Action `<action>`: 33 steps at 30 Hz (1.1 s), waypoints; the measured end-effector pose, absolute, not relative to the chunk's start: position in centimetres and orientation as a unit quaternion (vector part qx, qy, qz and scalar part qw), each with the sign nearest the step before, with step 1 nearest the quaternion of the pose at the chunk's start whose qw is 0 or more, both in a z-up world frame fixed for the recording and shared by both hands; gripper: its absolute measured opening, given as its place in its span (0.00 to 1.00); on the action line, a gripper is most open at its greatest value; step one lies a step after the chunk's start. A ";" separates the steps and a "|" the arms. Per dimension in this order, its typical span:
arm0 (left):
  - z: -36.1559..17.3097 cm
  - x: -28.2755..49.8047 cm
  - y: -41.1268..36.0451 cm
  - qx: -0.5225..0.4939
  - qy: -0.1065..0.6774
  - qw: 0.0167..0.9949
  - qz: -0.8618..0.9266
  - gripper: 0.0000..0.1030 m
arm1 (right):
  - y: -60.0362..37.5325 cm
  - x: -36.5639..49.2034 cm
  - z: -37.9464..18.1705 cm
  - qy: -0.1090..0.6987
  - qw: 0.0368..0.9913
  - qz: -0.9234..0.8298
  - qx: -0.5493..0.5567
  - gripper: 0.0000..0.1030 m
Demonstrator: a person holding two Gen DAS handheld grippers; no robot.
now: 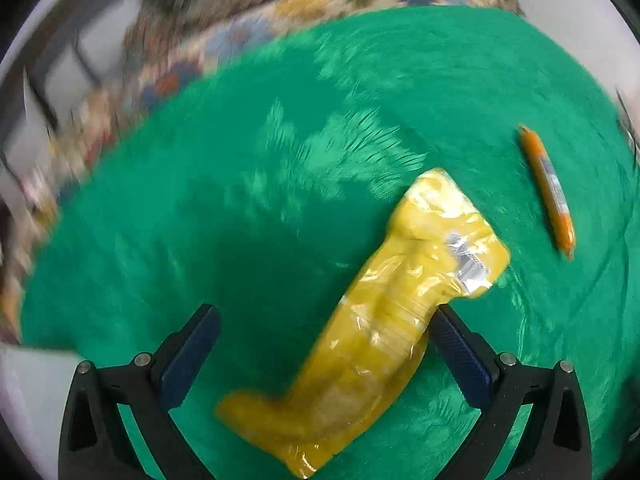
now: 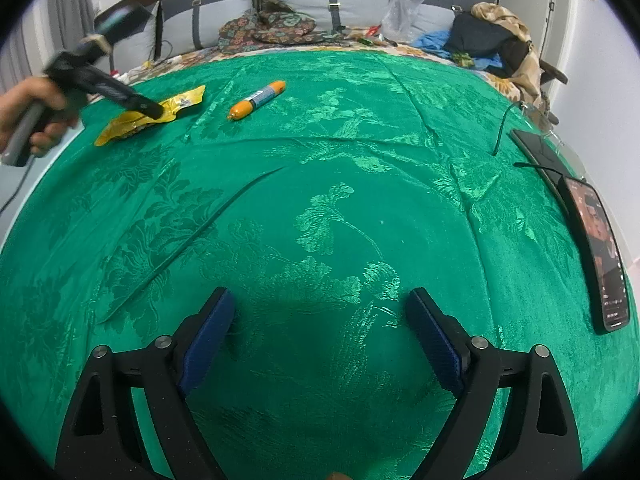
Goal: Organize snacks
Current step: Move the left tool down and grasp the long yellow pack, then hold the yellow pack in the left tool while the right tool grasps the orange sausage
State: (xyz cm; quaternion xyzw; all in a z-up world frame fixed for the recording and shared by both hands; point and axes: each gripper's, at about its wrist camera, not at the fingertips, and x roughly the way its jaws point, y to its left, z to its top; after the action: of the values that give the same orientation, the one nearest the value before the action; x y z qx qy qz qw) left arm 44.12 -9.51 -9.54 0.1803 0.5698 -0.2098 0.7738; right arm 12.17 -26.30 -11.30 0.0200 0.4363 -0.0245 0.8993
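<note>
yellow snack packet (image 1: 384, 332) is lying on the green bedspread (image 1: 240, 200), between the spread fingers of the left gripper (image 1: 326, 332), orange sausage stick (image 1: 546, 188) nearby; right gripper (image 2: 320, 320) is hovering released.

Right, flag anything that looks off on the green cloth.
Only minor things: the yellow snack packet lies crooked and crumpled between the open left gripper fingers, and a long crease runs across the green cloth.
</note>
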 end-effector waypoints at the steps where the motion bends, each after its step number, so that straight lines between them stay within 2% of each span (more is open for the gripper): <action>1: -9.7 44.3 -8.7 0.142 0.578 0.774 -0.216 0.94 | -26.3 12.2 -11.3 0.436 0.899 -0.024 0.020 0.89; 2: -9.3 44.1 -8.1 0.128 0.564 0.787 -0.214 0.78 | -26.3 12.2 -11.3 0.436 0.899 -0.024 0.020 0.89; 3: -8.8 43.7 -7.6 0.116 0.553 0.796 -0.217 0.55 | -26.3 12.2 -11.3 0.436 0.899 -0.024 0.020 0.89; 4: -8.4 43.2 -6.9 0.100 0.547 0.804 -0.212 0.44 | -26.3 12.2 -11.3 0.436 0.899 -0.024 0.020 0.89; 5: -8.3 42.9 -6.2 0.083 0.549 0.806 -0.204 0.38 | -26.3 12.2 -11.3 0.436 0.899 -0.024 0.020 0.89; 6: -8.2 42.5 -5.5 0.059 0.553 0.806 -0.204 0.34 | -26.3 12.2 -11.3 0.436 0.899 -0.024 0.020 0.89; 11: -8.8 36.8 0.6 -0.098 0.586 0.791 -0.147 0.29 | -26.3 12.2 -11.3 0.436 0.899 -0.024 0.020 0.89; 14: -8.9 31.6 2.3 -0.119 0.595 0.779 -0.154 0.28 | -26.3 12.2 -11.3 0.436 0.899 -0.024 0.020 0.89; 16: -8.5 28.2 2.7 -0.097 0.588 0.787 -0.162 0.29 | -26.3 12.2 -11.3 0.436 0.899 -0.024 0.020 0.89; 17: -8.3 26.9 2.7 -0.082 0.582 0.793 -0.161 0.34 | -26.3 12.2 -11.3 0.436 0.899 -0.024 0.020 0.89; 20: -8.3 24.7 2.8 -0.065 0.553 0.818 -0.146 0.79 | -26.2 12.2 -11.3 0.436 0.899 -0.024 0.020 0.89; 22: -8.3 24.4 2.5 -0.051 0.531 0.836 -0.132 0.80 | -26.3 12.2 -11.3 0.436 0.899 -0.024 0.020 0.89; 25: -9.5 25.1 0.7 0.030 0.514 0.852 -0.093 0.81 | -26.3 12.2 -11.3 0.436 0.899 -0.024 0.020 0.89; 26: -9.8 25.0 0.5 0.055 0.508 0.856 -0.080 0.88 | -26.3 12.2 -11.3 0.436 0.899 -0.024 0.020 0.89; 29: -10.1 24.6 1.8 0.041 0.498 0.864 -0.061 0.92 | -26.3 12.2 -11.3 0.436 0.899 -0.024 0.021 0.89; 31: -10.5 24.3 3.1 0.033 0.492 0.868 -0.054 1.00 | -26.3 12.2 -11.3 0.436 0.899 -0.024 0.020 0.89; 33: -10.8 23.9 3.9 0.027 0.479 0.876 -0.055 1.00 | -26.3 12.2 -11.3 0.436 0.899 -0.024 0.020 0.89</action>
State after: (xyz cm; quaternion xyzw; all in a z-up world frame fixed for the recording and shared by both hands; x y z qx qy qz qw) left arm 23.88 3.91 -10.75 0.0273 0.4791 -0.0552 0.8756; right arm 12.23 -26.27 -11.32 0.0204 0.4363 -0.0239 0.8992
